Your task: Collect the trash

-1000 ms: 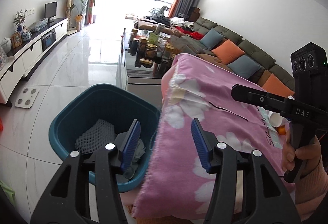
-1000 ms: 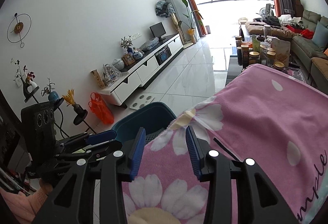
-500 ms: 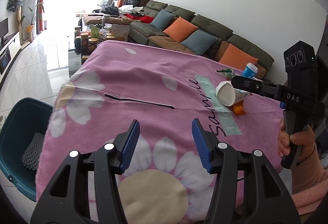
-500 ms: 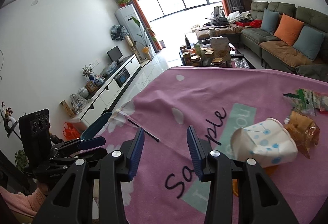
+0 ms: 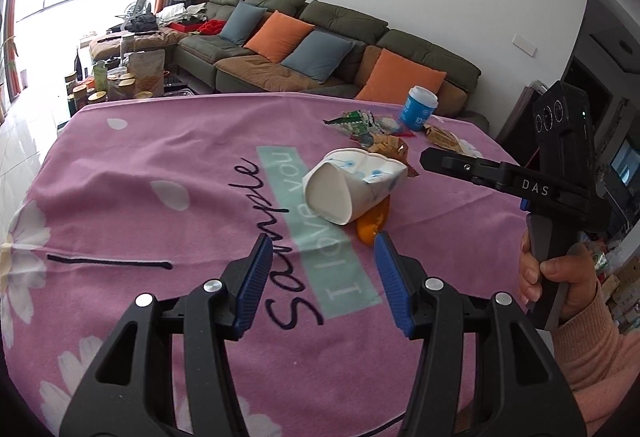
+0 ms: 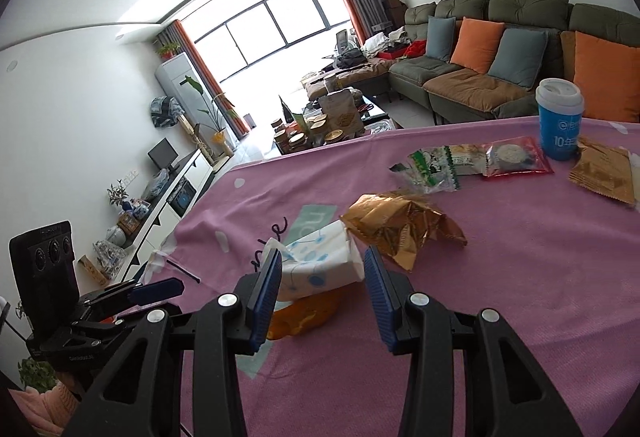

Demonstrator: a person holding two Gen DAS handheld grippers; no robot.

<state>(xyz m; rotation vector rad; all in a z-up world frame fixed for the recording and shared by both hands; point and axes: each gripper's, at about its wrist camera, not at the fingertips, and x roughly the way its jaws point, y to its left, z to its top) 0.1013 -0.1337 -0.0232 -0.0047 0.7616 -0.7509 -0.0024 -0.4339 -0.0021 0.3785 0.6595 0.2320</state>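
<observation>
A crushed white paper cup [image 5: 352, 187] with blue dots lies on its side on the pink cloth [image 5: 160, 173], on top of an orange peel [image 5: 372, 225]. My left gripper [image 5: 322, 277] is open and empty, a short way in front of the cup. My right gripper [image 6: 320, 291] is open, its jaws standing either side of the cup [image 6: 316, 263] without touching it. A crumpled gold wrapper [image 6: 400, 225], a green wrapper [image 6: 430, 167], a red packet [image 6: 514, 157] and a brown wrapper [image 6: 604, 175] lie beyond.
A blue cup with a white lid [image 6: 560, 117] stands upright at the far side of the table. A sofa with orange and blue cushions [image 5: 320, 53] lies behind. A coffee table with jars [image 6: 320, 129] stands past the table's far edge.
Both grippers have swung from the teal bin at the table's end round over the pink cloth to the trash. The cup now lies between my right jaws.
</observation>
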